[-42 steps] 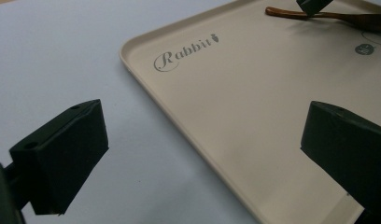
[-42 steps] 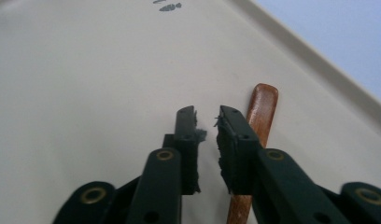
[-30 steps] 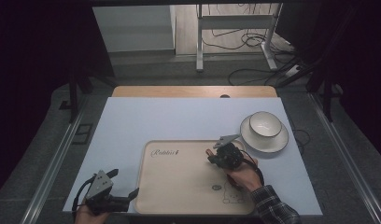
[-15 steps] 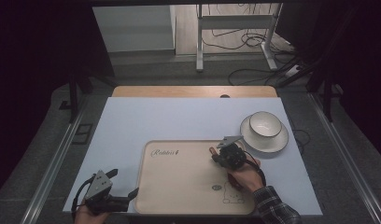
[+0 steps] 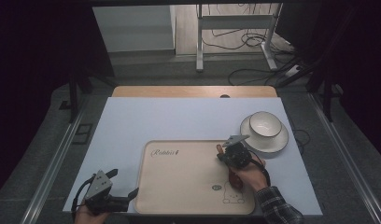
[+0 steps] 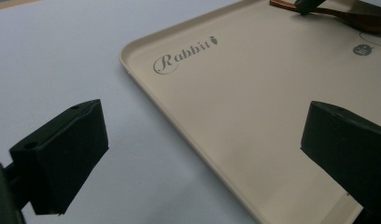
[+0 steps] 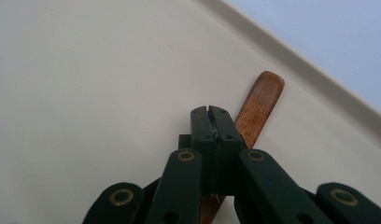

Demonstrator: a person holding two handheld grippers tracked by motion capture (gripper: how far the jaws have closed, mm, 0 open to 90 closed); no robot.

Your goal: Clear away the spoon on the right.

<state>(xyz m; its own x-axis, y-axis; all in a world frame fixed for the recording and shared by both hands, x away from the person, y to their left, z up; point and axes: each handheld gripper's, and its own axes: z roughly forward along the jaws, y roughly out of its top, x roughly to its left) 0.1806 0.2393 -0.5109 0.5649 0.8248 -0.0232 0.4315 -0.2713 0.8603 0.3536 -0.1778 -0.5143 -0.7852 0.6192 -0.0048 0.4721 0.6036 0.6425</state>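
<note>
While the right gripper [image 7: 212, 111] stands over the far right part of the beige tray [image 5: 188, 186], its jaws are pressed fully together with a brown wooden utensil handle [image 7: 256, 107] lying flat on the tray floor directly beneath and beyond the tips; whether the pads actually pinch the wood or merely rest above it cannot be told from the right gripper view. The handle lies close to the tray's raised rim, pointing toward it. A white bowl [image 5: 265, 124] on a white saucer [image 5: 278, 142] sits just outside the tray, to its far right. The left gripper [image 5: 125, 198] waits low at the tray's near left corner, jaws spread wide and empty, the tray edge between them. Judged step: placing or retrieving the utensil on the tray. Next move likely calls for confirming contact, then either parting the jaws to release cleanly or lifting without scraping the rim
</note>
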